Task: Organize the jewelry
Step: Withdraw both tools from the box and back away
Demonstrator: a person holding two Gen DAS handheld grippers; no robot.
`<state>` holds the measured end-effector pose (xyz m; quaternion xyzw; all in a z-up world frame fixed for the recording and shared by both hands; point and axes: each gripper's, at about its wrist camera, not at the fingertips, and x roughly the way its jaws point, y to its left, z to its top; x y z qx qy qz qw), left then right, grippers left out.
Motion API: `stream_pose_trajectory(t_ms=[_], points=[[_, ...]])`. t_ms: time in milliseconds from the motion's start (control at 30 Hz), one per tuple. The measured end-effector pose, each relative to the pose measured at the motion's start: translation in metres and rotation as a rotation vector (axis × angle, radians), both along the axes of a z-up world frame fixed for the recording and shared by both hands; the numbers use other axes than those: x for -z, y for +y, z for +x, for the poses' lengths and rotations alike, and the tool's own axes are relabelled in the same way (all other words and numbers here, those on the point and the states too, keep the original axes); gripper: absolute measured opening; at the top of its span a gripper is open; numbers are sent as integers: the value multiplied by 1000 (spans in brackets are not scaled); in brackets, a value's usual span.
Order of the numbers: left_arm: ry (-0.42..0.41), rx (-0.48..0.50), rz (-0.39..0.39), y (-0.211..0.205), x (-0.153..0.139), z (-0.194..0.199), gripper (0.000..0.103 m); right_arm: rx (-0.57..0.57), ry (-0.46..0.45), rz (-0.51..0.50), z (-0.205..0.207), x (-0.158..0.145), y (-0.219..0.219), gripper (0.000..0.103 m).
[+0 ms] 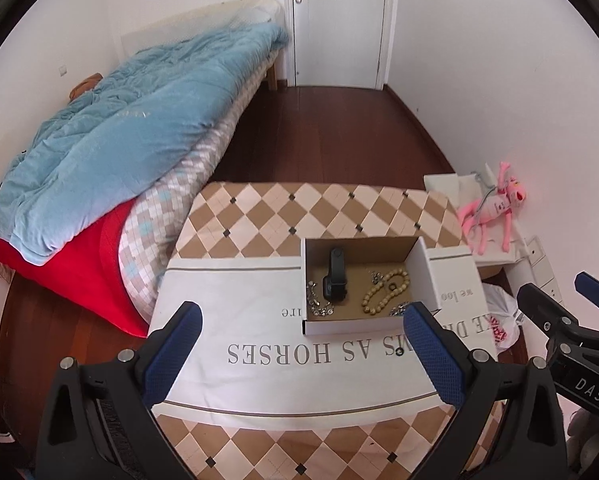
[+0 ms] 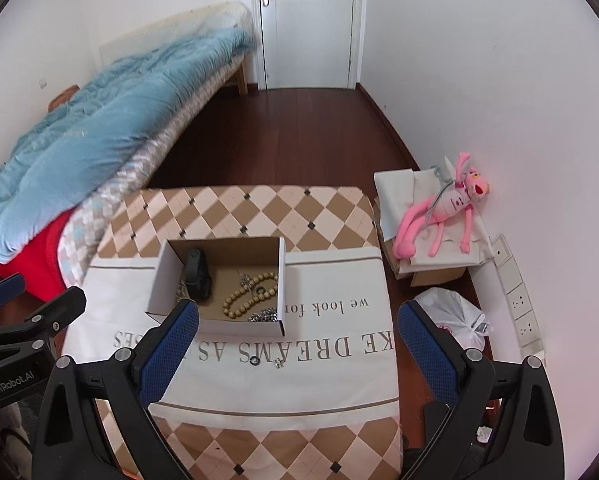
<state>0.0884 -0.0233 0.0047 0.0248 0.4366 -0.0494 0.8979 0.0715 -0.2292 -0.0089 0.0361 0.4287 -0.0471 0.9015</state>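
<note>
- Right gripper (image 2: 297, 340): jaws spread wide, empty, above the cloth (image 2: 339, 384).
- Left gripper (image 1: 301, 340): likewise spread and empty.
- A black ring (image 2: 254, 359) and a small silver piece (image 2: 277, 363) lie on the cloth just ahead of the right gripper, outside the box (image 2: 219, 326); right is probably nearer.

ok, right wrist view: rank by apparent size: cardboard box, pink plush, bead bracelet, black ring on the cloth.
1. cardboard box
2. pink plush, though it sits farther away
3. bead bracelet
4. black ring
</note>
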Motion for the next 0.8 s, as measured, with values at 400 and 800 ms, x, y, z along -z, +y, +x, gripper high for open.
stream_pose_trajectory(t_ms=[400,800], points=[[-32,-28,11,-1,-15,-7,103,6,-45,39,-16,-24,-1,101],[116,-35,108,-14,74,19,103,22,159,127,14,89,-19,101]])
